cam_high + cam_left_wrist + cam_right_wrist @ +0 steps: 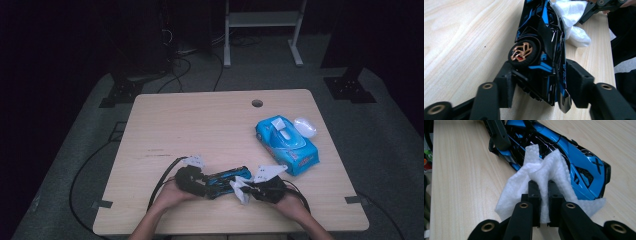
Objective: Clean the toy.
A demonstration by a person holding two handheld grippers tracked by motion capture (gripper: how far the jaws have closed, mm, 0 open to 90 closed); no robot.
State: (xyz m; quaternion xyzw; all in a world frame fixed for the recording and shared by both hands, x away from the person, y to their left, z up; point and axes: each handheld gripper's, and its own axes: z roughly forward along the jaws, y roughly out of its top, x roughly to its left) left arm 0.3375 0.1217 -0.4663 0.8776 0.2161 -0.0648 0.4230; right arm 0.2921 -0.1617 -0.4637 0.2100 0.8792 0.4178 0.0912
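The left gripper [537, 85] clamps the toy car [541, 50] — tipped on its side on the counter [200, 125]. The right gripper [544, 187] pinches a white wipe [549, 167] — touching the car.

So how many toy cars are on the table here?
1: the toy car at the near table edge, clamped in the left gripper. More could be hidden.

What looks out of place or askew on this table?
The toy car is not on its wheels: it is tipped on its side, clamped in the left gripper. The right gripper pinches a crumpled white wipe against it. The wipes pack lies at an angle.
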